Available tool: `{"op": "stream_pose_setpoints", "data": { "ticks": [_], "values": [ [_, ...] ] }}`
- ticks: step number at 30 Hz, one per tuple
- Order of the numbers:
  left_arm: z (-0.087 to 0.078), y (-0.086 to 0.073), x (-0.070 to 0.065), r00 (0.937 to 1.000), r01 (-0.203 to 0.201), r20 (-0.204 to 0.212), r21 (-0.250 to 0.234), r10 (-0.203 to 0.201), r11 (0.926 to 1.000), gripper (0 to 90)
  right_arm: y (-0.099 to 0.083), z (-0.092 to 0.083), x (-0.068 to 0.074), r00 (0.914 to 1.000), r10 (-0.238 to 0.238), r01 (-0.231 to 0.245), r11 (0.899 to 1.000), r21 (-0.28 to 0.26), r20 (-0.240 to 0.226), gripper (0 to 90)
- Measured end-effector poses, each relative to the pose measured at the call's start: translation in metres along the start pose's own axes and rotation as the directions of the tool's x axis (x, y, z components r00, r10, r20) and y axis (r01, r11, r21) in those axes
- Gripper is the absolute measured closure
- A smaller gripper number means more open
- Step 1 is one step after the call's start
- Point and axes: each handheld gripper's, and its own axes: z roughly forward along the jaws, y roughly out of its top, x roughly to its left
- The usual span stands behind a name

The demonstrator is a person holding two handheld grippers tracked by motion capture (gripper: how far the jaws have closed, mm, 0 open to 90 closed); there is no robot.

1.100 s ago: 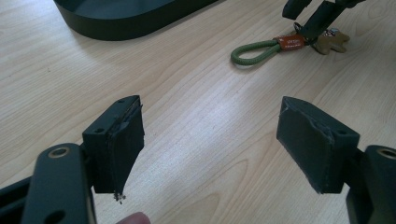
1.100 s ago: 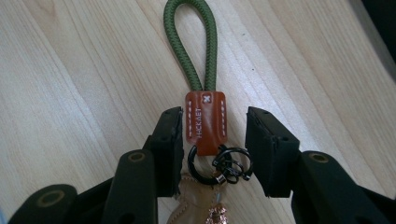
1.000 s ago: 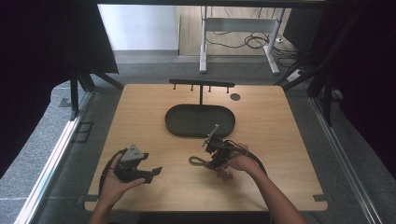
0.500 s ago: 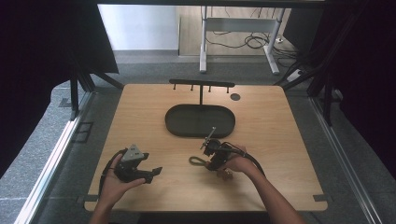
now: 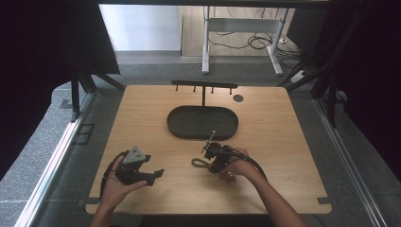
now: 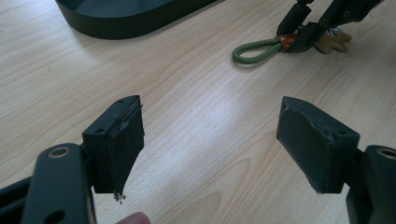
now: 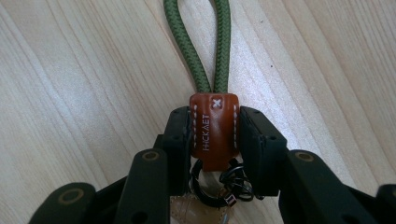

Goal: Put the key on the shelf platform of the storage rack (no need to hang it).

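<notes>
Left gripper (image 5: 158, 174): low over bare wood at the table's left front, jaws wide apart and holding nothing; likely waiting in reserve.
Keychain (image 7: 212, 130): on the table right of centre, just in front of the tray; green cord loop (image 5: 198, 163) lies flat, pointing left.
Right gripper (image 7: 212, 140): clenched on the keychain's brown leather tab, probably because it is the firmest part.
Tray (image 5: 179, 124): dark oval, empty, just behind the keychain.
Rack (image 5: 204, 85): pegged bar behind the tray; the tray stands between it and the keychain.
</notes>
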Motion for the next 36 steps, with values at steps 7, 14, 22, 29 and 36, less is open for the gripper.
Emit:
{"op": "stream_pose_setpoints", "data": {
  "ticks": [7, 14, 22, 29, 36],
  "values": [
    [-0.001, 0.000, 0.000, 1.0000, -0.004, -0.001, 0.001, 0.004, 1.0000, 23.5, 0.000, 0.000, -0.002, 0.9999, 0.012, -0.012, 1.000, 0.003, -0.005, 66.3],
    [-0.001, 0.000, 0.001, 1.0000, -0.003, -0.003, -0.005, 0.003, 1.0000, 23.5, -0.003, -0.010, -0.006, 0.9995, 0.026, -0.027, 0.999, -0.033, -0.020, 66.5],
    [-0.001, 0.001, 0.000, 1.0000, -0.008, -0.002, -0.002, 0.008, 1.0000, 23.5, -0.009, -0.036, -0.012, 0.9987, 0.046, -0.047, 0.995, -0.084, -0.021, 66.5],
    [-0.001, 0.000, 0.001, 1.0000, -0.004, -0.002, -0.007, 0.004, 1.0000, 23.5, -0.010, -0.049, -0.013, 0.9986, 0.052, -0.053, 0.994, -0.099, -0.012, 66.6],
    [-0.002, 0.000, 0.001, 1.0000, -0.003, -0.001, -0.008, 0.003, 1.0000, 23.5, -0.009, -0.061, -0.015, 0.9985, 0.054, -0.053, 0.993, -0.109, 0.007, 66.6]
  ]
}}
